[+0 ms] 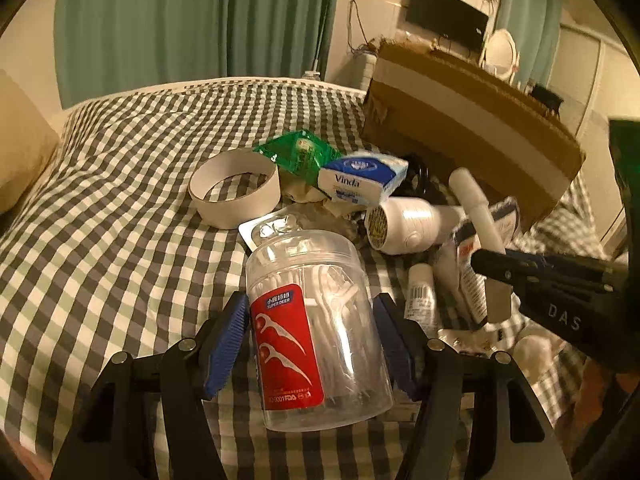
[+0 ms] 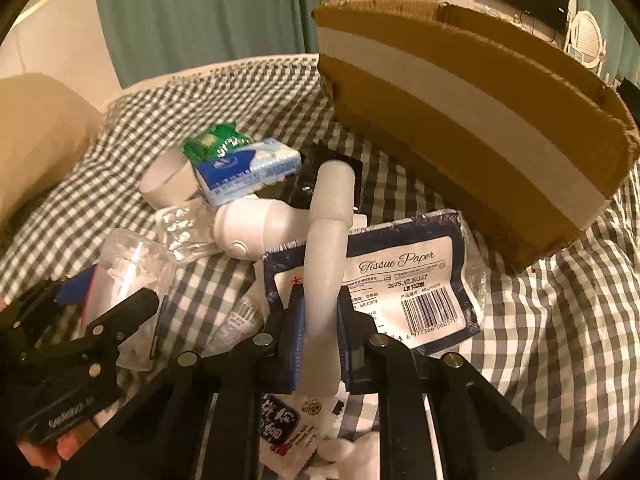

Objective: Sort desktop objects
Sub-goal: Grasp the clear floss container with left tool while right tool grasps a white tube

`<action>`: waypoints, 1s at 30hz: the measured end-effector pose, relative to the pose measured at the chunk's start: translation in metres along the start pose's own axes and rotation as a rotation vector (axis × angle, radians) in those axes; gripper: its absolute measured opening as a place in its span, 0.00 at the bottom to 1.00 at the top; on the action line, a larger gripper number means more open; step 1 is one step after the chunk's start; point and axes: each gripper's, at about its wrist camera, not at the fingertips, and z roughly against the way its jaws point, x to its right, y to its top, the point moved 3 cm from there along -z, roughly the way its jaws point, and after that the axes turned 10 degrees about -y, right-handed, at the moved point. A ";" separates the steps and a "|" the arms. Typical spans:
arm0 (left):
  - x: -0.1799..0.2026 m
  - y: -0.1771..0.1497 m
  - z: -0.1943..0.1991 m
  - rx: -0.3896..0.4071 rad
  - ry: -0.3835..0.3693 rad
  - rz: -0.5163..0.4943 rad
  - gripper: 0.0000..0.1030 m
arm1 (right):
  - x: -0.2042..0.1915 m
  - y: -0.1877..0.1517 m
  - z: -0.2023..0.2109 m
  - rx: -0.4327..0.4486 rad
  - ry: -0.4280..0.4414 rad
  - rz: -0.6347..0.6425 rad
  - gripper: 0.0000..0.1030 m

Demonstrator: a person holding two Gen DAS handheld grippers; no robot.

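Observation:
My left gripper (image 1: 310,344) is shut on a clear floss-pick jar (image 1: 316,332) with a red label, held above the checked bedcover. The jar also shows in the right wrist view (image 2: 128,276). My right gripper (image 2: 318,344) is shut on a white tube (image 2: 326,248) that points up and away; it also shows in the left wrist view (image 1: 476,204). A pile lies ahead: a blue Vinda tissue pack (image 1: 360,180), a green packet (image 1: 300,152), a white bottle (image 1: 408,224), a Tissue Paper pack (image 2: 404,280) under the tube.
A cardboard box (image 2: 460,108) stands tilted at the back right on the checked bedcover (image 1: 100,220). A white cardboard ring (image 1: 234,188) lies left of the pile. A small labelled tube (image 1: 420,296) and sachets (image 2: 288,428) lie near. A pillow (image 2: 36,140) sits far left.

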 end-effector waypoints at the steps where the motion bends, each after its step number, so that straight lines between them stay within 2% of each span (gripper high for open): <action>1: 0.000 0.000 0.002 0.001 0.002 0.001 0.63 | 0.002 0.000 0.004 0.006 0.007 -0.006 0.14; 9: 0.006 0.006 0.014 0.030 -0.008 0.013 0.63 | 0.000 -0.001 0.020 0.032 0.056 -0.036 0.14; 14: 0.008 0.007 0.015 0.007 -0.001 0.028 0.63 | -0.003 0.000 0.026 0.037 0.080 -0.043 0.14; 18: 0.009 0.013 0.021 0.019 -0.006 0.028 0.63 | -0.005 0.000 0.037 0.055 0.098 -0.042 0.14; 30: 0.037 0.057 0.051 0.078 -0.077 0.018 0.63 | 0.015 0.020 0.073 0.133 0.117 -0.099 0.14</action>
